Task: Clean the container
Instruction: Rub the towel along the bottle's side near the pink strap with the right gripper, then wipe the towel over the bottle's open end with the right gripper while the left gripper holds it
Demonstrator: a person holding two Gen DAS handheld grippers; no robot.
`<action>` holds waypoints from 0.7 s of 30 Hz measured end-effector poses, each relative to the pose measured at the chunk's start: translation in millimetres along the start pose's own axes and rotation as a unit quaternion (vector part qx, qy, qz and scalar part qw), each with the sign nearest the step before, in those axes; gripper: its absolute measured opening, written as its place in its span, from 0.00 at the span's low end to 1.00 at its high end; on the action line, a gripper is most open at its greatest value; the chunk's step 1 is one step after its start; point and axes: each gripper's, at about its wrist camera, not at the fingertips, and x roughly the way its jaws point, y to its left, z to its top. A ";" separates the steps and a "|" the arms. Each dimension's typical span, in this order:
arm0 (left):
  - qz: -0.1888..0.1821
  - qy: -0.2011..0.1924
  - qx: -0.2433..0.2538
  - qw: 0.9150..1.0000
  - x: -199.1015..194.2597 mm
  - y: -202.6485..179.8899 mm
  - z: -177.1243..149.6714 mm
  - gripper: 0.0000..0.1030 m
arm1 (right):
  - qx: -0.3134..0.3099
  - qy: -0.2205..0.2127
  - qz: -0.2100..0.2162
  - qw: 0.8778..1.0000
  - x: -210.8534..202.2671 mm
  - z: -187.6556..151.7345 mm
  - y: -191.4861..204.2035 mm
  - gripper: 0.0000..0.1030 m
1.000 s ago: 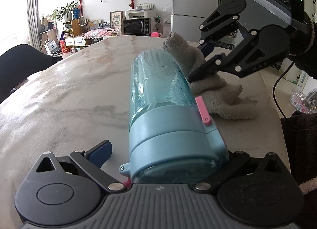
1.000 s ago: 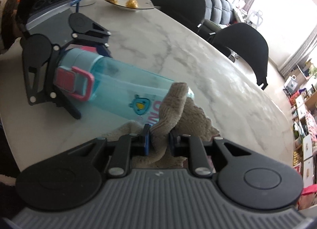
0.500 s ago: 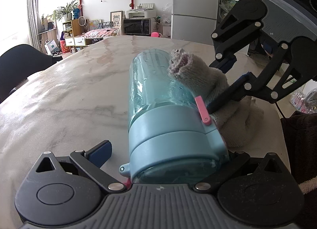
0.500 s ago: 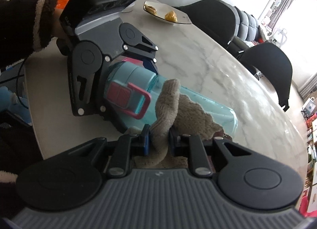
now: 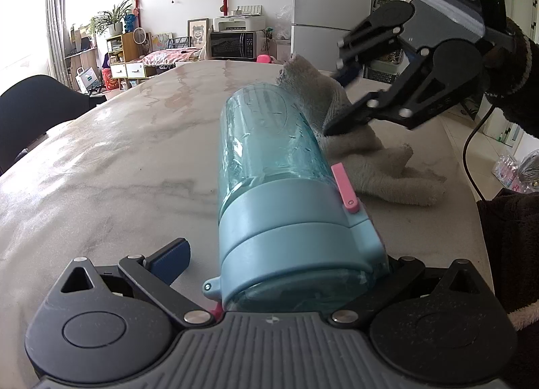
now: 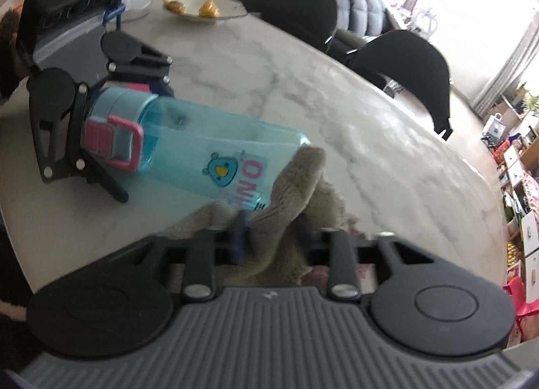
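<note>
A clear blue water bottle (image 5: 273, 160) with a light blue lid and pink latch lies on its side on the marble table (image 5: 118, 160). My left gripper (image 5: 286, 261) holds it at the lid end, one finger on each side. In the right wrist view the bottle (image 6: 202, 156) shows a bird sticker. My right gripper (image 6: 269, 237) is shut on a beige cloth (image 6: 296, 187) and holds it against the bottle's base end. In the left wrist view the cloth (image 5: 363, 153) trails onto the table to the right of the bottle, under the right gripper (image 5: 337, 99).
A plate with yellow fruit (image 6: 202, 10) and a fan base (image 6: 134, 1) stand at the far end of the table. Black chairs (image 6: 401, 65) line one side, another chair (image 5: 30, 106) the other. The table's edge runs close on the right (image 5: 471, 220).
My right gripper has slid the cloth from the lid end along the bottle's side back to its base end. The bottle and left gripper have stayed put.
</note>
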 end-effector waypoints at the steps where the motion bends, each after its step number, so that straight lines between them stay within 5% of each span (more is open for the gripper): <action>1: 0.000 0.000 0.000 1.000 0.2 0.1 0.1 1.00 | 0.004 -0.009 -0.001 1.000 -3.8 -0.3 -2.2 0.52; 7: 0.000 0.000 0.000 1.000 0.5 0.3 0.3 1.00 | 0.043 -0.031 0.016 0.998 -28.3 -10.1 -10.4 0.54; 16: 0.000 0.000 0.000 1.000 0.6 0.2 0.5 1.00 | 0.068 -0.009 0.057 0.996 -36.7 -40.3 10.5 0.54; 20: -0.001 0.000 -0.001 1.000 -0.4 -0.1 -0.4 1.00 | 0.081 0.007 0.075 0.994 -26.8 -47.7 18.9 0.46; 21: -0.001 0.000 -0.001 1.000 -0.5 -0.2 -0.5 1.00 | 0.084 0.011 0.081 0.993 -22.7 -48.8 20.7 0.36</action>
